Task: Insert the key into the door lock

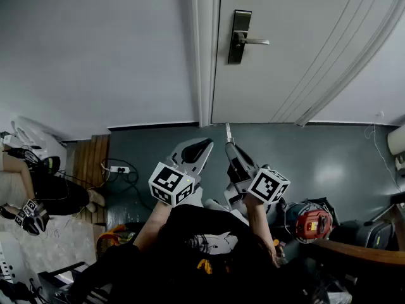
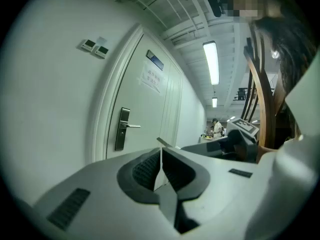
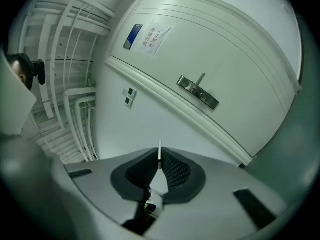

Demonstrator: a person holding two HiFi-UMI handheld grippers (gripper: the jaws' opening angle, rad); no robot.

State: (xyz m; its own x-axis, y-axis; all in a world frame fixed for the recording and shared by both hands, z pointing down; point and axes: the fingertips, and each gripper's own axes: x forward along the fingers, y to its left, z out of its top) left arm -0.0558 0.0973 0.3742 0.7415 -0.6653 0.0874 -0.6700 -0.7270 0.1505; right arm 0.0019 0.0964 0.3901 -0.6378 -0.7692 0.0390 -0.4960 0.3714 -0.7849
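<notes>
The door lock (image 1: 238, 38) is a dark metal plate with a silver lever handle on the white door (image 1: 304, 56), far ahead of both grippers. It also shows in the left gripper view as the lock plate (image 2: 121, 129) and in the right gripper view as the lock plate (image 3: 198, 91). My right gripper (image 1: 230, 147) is shut on a thin silver key (image 1: 227, 132), whose blade (image 3: 159, 151) sticks out past the jaws toward the door. My left gripper (image 1: 204, 147) hangs beside it with its jaws pressed together (image 2: 161, 153) and nothing between them.
The door frame (image 1: 202, 56) and a white wall (image 1: 95, 49) lie left of the door. A power strip with cables (image 1: 119, 168) lies on the grey floor. A red device (image 1: 312, 223) sits at the right. A person (image 1: 38, 185) is at the far left.
</notes>
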